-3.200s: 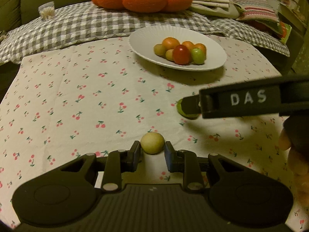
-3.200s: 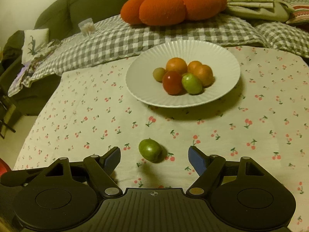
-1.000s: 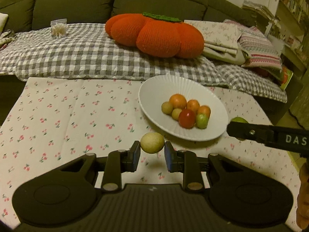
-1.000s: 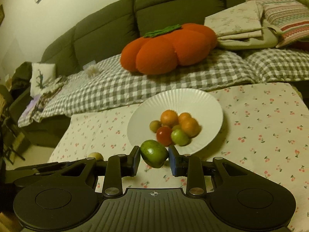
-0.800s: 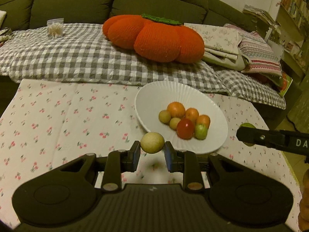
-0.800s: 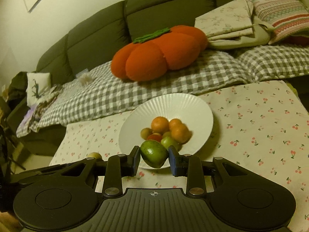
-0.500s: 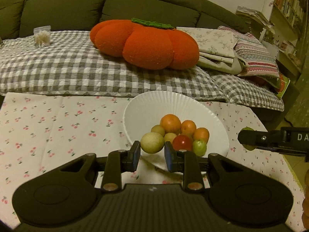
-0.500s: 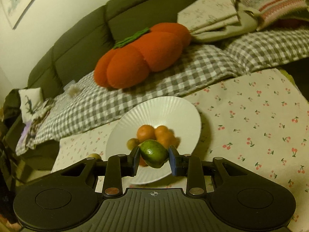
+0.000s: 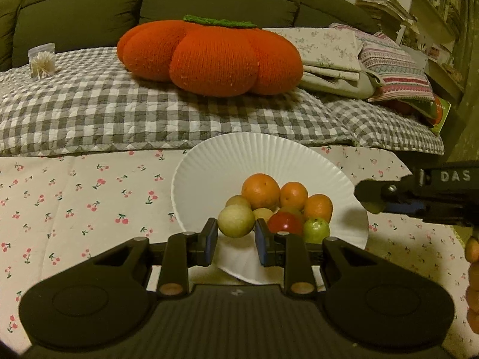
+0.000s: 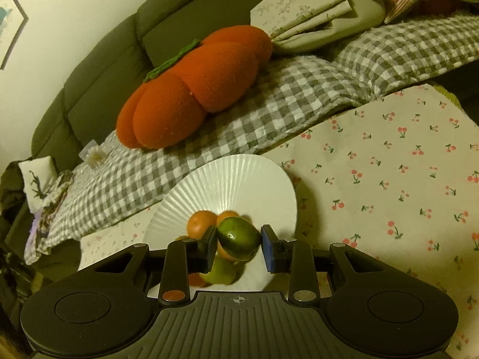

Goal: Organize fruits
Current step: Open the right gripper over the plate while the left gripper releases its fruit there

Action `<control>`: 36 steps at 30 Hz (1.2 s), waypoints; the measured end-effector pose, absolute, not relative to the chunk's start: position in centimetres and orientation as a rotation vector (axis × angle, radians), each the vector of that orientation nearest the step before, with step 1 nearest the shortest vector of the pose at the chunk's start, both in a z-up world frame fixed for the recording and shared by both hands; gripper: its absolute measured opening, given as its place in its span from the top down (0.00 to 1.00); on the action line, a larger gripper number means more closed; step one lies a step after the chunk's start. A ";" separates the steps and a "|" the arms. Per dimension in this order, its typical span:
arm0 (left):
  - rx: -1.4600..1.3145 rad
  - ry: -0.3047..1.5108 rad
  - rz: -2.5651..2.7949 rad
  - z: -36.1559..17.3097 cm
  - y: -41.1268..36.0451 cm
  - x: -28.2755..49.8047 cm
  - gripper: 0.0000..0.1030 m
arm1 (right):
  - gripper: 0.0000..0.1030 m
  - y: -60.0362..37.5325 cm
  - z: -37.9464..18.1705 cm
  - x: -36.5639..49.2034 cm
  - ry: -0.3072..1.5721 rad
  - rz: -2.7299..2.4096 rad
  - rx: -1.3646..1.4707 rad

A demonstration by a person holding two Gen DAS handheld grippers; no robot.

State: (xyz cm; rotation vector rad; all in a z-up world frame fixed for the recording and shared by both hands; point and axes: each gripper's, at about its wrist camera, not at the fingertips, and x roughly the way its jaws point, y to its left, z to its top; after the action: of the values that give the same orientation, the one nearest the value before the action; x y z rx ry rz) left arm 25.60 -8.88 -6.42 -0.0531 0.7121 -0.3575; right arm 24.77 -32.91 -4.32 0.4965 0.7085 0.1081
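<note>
A white fluted plate [image 9: 209,164] on the cherry-print tablecloth holds several fruits: three oranges [image 9: 260,190], a red tomato [image 9: 284,223], a small green fruit [image 9: 315,230] and pale yellow ones. My left gripper [image 9: 236,240] is shut on a pale yellow round fruit [image 9: 236,220], held over the plate's near rim. My right gripper [image 10: 239,245] is shut on a green lime [image 10: 239,237], tilted, above the pile on the plate [image 10: 239,164]. In the left wrist view the right gripper [image 9: 372,202] reaches in from the right over the plate's edge.
Behind the table a sofa carries a grey checked blanket [image 9: 89,104], an orange pumpkin cushion [image 9: 209,56], folded linens [image 9: 329,56] and a toothpick box [image 9: 42,61]. Shelves stand at the far right. A person's fingers [image 9: 473,251] show at the right edge. The tablecloth [image 10: 389,179] spreads right of the plate.
Both grippers closed on their fruits, lifted them off the tablecloth and carried them forward to the plate. The right gripper has tilted.
</note>
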 end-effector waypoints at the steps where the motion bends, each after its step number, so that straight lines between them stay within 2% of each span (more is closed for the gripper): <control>1: -0.050 0.713 -0.358 -6.5 -8.9 25.7 0.76 | 0.71 -32.8 -4.4 25.1 0.706 0.096 0.476; 10: -0.039 0.721 -0.365 -7.0 -8.9 26.2 0.75 | 0.70 -32.0 -5.2 26.3 0.693 0.067 0.421; 11: -0.039 0.722 -0.366 -7.0 -8.9 26.1 0.75 | 0.67 -32.0 -5.2 26.3 0.695 0.057 0.424; 14: -0.050 0.723 -0.380 -6.9 -8.9 26.0 0.61 | 0.51 -32.3 -4.7 26.1 0.671 0.054 0.449; 16: -0.046 0.712 -0.386 -6.6 -9.0 25.8 0.45 | 0.49 -32.5 -4.3 25.9 0.657 0.050 0.458; 18: -0.020 0.699 -0.371 -6.4 -9.1 25.4 0.39 | 0.49 -32.7 -4.1 25.7 0.655 0.041 0.458; 36: -0.118 0.722 -0.261 -3.9 -6.0 23.6 0.37 | 0.49 -30.8 -1.7 22.6 0.666 0.078 0.397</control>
State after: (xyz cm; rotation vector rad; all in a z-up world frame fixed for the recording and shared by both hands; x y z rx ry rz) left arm 23.61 -5.99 -3.89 -0.1175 0.7216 -0.2608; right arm 22.64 -30.79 -1.71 0.3974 0.6657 0.0782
